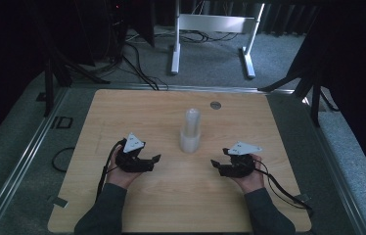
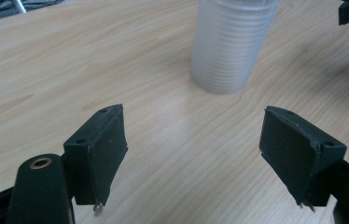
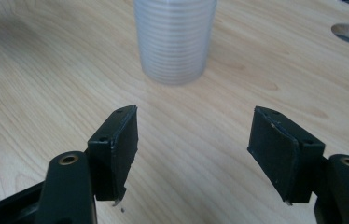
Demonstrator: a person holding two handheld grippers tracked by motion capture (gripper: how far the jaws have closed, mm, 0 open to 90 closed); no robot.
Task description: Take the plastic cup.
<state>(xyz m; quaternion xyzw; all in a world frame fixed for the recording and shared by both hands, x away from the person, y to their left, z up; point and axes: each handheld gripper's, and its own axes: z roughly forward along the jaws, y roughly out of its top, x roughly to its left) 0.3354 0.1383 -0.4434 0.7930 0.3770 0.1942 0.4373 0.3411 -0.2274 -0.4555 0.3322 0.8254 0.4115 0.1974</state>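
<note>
Stands upright near the middle of the table: a stack of cups, translucent white plastic, ribbed with fine horizontal rings down its side, narrower and rounded at the top, wider at the base. Seen close in the left gripper view as cups with pale, frosted walls and stacked rims showing as thin lines; likewise in the right gripper view, cups resting flat on the light wood grain. Reaching in from the bottom of the high view, two dark-sleeved forearms, one hand on each tool, both held low over the table and angled inward toward each other. Left gripper at the near left, grey plate on top, cable trailing back along the sleeve; jaws spread wide, nothing between them but bare wood, as the left gripper view confirms for the gripper. Right gripper at the near right, also spread wide and holding nothing, pads well apart in its own view. Cups between the two tools and a little farther from the person, apart from both, touched by neither. Beyond the cups, a small round hole in the tabletop, also visible at the upper right of the right gripper view
</note>
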